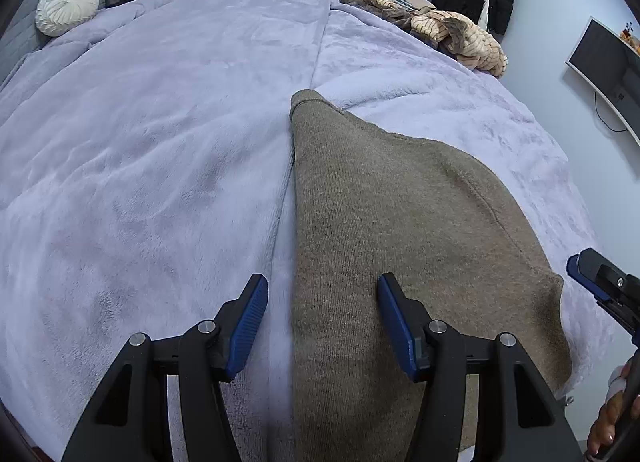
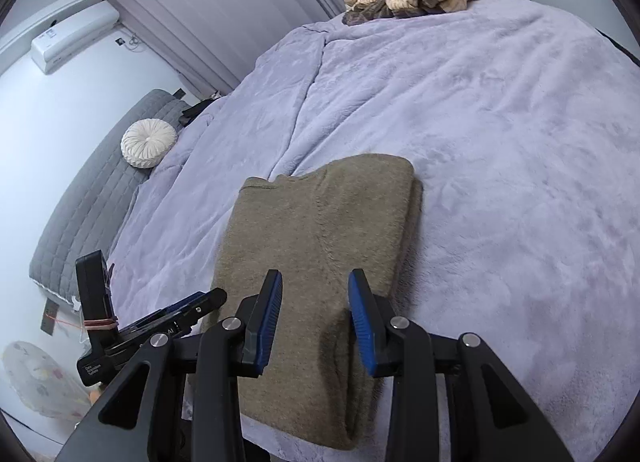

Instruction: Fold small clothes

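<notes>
Covering the bed: a lilac plush blanket (image 1: 160, 150) spreads over the whole bed, with a seam running up its middle.
Headboard: grey and quilted (image 2: 84, 198), at the bed's far side, with a round cream cushion (image 2: 149, 143) leaning on it.
Clothes pile: beige striped and brown garments (image 1: 448, 28) lie heaped at the far corner of the bed, well apart from the sweater.
Sweater: an olive-brown knitted sweater (image 2: 320, 230) lies folded into a long narrow shape on the blanket, near the bed's front edge and just beside the seam.
Left gripper: the left gripper (image 1: 322, 316) hovers over the sweater's left edge; its blue-padded fingers (image 1: 250, 322) stand wide apart, one over the blanket, one over the knit, gripping nothing.
Right gripper: the right gripper (image 2: 316, 316) hangs above the sweater's near end; its fingers (image 2: 268, 318) stand at a narrower gap and hold nothing.
Hand: a person's hand (image 1: 612, 414) shows at the right edge of the left wrist view.
</notes>
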Motion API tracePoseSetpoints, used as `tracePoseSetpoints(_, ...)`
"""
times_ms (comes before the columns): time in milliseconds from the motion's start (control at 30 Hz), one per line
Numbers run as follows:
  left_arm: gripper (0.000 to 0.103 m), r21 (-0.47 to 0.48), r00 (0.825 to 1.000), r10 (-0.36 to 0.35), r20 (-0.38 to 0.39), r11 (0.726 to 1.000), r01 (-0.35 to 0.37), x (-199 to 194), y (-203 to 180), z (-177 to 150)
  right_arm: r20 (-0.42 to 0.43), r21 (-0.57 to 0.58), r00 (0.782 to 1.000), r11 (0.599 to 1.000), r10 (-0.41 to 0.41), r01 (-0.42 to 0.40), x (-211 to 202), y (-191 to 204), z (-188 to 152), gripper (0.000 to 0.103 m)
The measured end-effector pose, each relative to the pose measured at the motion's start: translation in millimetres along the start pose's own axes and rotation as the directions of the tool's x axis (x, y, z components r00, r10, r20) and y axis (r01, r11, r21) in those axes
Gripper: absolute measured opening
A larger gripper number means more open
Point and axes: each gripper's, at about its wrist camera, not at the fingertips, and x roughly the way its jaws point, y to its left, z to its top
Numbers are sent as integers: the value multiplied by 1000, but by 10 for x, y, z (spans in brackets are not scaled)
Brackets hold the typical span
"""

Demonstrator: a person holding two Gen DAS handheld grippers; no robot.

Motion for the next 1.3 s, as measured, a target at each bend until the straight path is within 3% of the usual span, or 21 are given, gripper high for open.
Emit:
tracePoseSetpoints(67,67,5,1000,25,2,1000,-25,4,-14,-9,1,-15,1000,1000,6,-6,45,65,27,38)
tracePoseSetpoints(167,67,2,1000,30,3,1000,-30,5,-14,-30,-30,-27,999,999,-32,32,192,47,2,38)
tracePoseSetpoints(267,69,-9,1000,10,-6,1000,-10,14,-1,-46,-99,17,993,997,-71,73,378,-143,-129,37)
tracePoseSetpoints(333,77,-10,1000,26,-10,1000,-26,26,2,-43,-103,51,993,996,-63,69,398,-264,-211,36)
tracePoseSetpoints(533,78,-28,1000,25,-12,999,-26,35,9,-43,-116,61,988,992,-99,106,300,-385,-289,39)
tracePoseSetpoints(700,78,-31,1000,24,-17,999,-24,34,24,-42,-137,156,990,986,-37,58,263,-568,-383,41)
tracePoseSetpoints(1300,78,21,996,82,-35,997,-81,-113,-56,-31,-135,156,990,986,-45,66,143,-490,-334,51)
